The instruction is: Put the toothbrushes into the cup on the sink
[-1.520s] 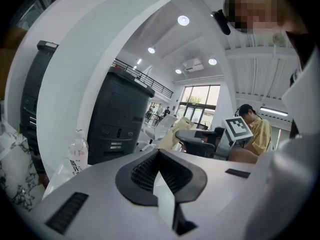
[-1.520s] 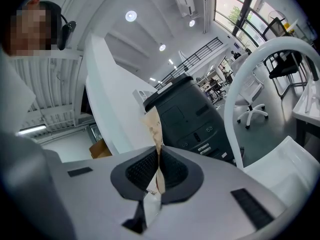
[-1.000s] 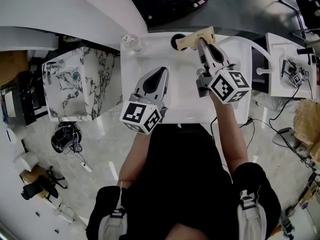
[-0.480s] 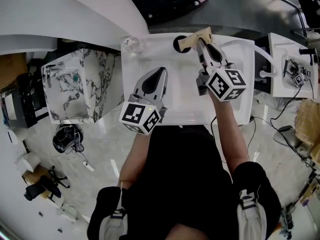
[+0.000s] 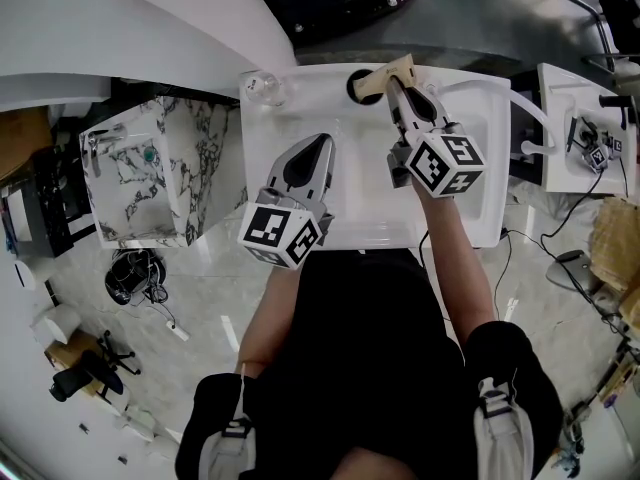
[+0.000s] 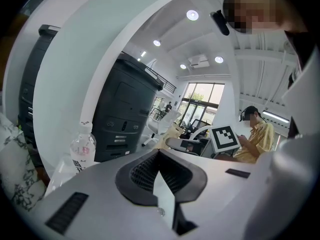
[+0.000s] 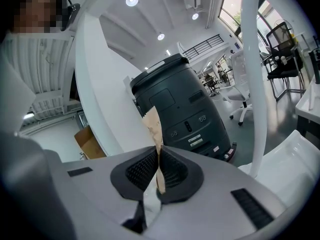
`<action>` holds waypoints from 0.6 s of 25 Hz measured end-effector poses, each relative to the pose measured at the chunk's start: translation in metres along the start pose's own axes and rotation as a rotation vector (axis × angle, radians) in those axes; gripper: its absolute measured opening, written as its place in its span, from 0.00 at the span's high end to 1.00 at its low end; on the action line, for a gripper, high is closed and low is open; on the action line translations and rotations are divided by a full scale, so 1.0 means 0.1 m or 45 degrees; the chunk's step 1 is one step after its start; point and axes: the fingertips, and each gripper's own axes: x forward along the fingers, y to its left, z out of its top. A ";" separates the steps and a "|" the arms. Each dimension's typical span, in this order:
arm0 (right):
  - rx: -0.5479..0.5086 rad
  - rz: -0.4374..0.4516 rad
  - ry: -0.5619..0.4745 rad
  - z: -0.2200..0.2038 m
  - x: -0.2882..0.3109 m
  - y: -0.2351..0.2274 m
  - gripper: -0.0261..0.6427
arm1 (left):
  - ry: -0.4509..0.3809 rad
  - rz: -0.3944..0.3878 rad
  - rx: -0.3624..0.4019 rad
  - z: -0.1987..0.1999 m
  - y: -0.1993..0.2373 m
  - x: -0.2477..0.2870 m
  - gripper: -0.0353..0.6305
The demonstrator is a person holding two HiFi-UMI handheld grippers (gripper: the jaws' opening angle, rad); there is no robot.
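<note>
In the head view a white sink [image 5: 360, 203] lies ahead, with a dark cup [image 5: 355, 86] on its far rim. My right gripper [image 5: 398, 88] is shut on a tan paper-wrapped toothbrush [image 5: 388, 74], whose far end lies right beside the cup's mouth. The right gripper view shows the same tan wrapper [image 7: 153, 126] pinched upright between the closed jaws of my right gripper [image 7: 160, 159]. My left gripper [image 5: 322, 144] hovers over the basin, shut and empty; the left gripper view shows my left gripper [image 6: 159, 156] with its jaws together and nothing in them.
A clear plastic bottle [image 5: 262, 86] stands at the sink's far left corner. The white faucet [image 7: 254, 79] rises on the right. A marble-patterned cabinet [image 5: 160, 168] is to the left, a second white unit [image 5: 575, 128] to the right, and a dark machine [image 7: 185, 109] beyond.
My right gripper has shifted slightly left and farther away, bringing the wrapped toothbrush closer to the cup. The left gripper has stayed put.
</note>
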 end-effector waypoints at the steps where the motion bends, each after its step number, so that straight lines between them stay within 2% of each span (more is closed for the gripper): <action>1: 0.003 0.001 0.001 -0.01 0.01 -0.01 0.91 | 0.000 0.002 -0.001 0.00 0.00 0.00 0.93; 15: 0.008 -0.004 0.054 -0.27 0.12 -0.09 0.91 | -0.004 0.009 -0.010 -0.02 0.02 -0.01 0.93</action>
